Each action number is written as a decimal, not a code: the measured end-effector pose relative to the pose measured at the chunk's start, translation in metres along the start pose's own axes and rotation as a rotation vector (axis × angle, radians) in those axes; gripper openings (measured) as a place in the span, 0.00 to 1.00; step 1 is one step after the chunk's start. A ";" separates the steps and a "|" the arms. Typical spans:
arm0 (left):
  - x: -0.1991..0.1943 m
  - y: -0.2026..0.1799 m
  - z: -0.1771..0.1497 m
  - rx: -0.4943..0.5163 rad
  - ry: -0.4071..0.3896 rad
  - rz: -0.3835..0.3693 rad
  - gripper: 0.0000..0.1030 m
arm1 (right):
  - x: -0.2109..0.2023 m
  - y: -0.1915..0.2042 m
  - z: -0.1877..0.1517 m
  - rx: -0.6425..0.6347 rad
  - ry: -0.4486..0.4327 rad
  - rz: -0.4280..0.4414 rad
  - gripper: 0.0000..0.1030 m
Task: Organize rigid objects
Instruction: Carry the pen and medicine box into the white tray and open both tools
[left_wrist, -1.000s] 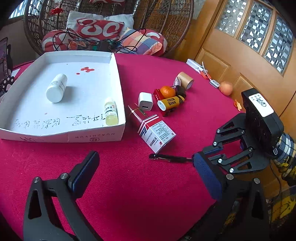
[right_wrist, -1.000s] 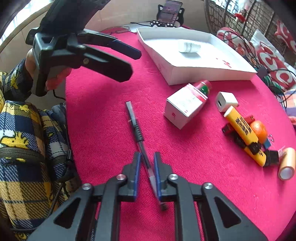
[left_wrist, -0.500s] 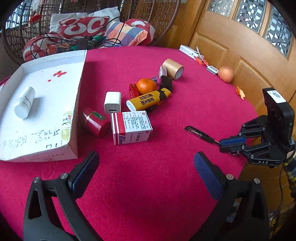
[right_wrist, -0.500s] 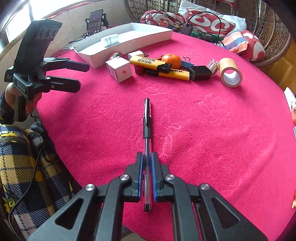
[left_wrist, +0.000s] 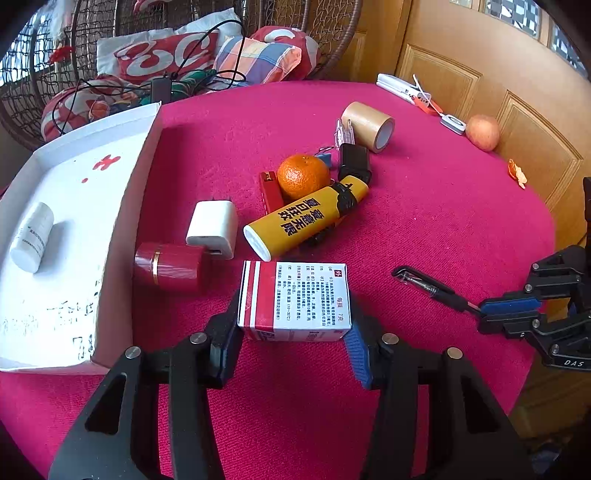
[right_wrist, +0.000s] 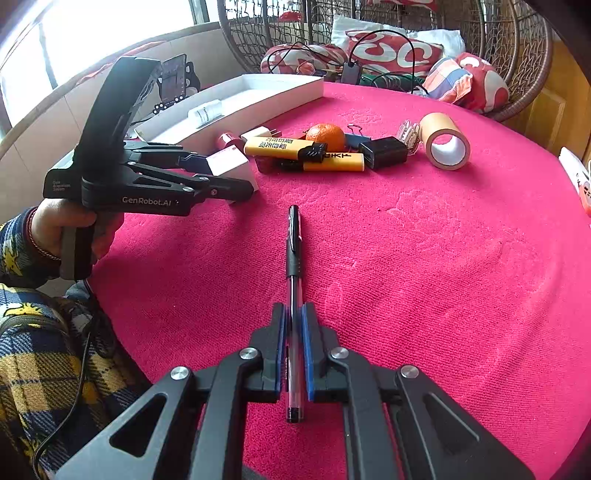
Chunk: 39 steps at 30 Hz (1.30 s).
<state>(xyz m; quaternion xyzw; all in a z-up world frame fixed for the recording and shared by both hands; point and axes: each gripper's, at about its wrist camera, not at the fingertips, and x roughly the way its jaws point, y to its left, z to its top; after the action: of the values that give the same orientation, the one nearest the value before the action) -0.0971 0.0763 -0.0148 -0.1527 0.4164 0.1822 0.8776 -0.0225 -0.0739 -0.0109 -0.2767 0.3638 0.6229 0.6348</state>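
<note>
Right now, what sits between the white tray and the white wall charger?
A dark red cylinder lying on its side, between the tray wall and the charger, touching the charger's corner; the left wrist view shows it.

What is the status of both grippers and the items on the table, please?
Left gripper jaws just closed onto the medicine box. Right gripper shut on the pen. White tray beside the box; red cylinder in between.

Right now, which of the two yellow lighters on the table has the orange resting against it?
The yellow lighter with the black printed characters, lying nearest the white charger; the orange touches it. The other lies mostly hidden beneath it.
</note>
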 end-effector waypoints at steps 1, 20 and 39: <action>-0.002 0.001 0.000 -0.004 -0.004 -0.003 0.47 | 0.000 -0.001 0.000 0.010 -0.006 0.006 0.06; -0.084 0.023 0.008 -0.073 -0.222 -0.046 0.47 | -0.058 0.014 0.039 0.030 -0.238 -0.024 0.06; -0.125 0.069 0.006 -0.157 -0.335 0.001 0.47 | -0.086 0.063 0.104 -0.096 -0.398 0.005 0.06</action>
<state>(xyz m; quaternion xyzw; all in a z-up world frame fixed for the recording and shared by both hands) -0.1971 0.1163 0.0793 -0.1880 0.2489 0.2375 0.9199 -0.0691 -0.0364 0.1249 -0.1774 0.2017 0.6835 0.6787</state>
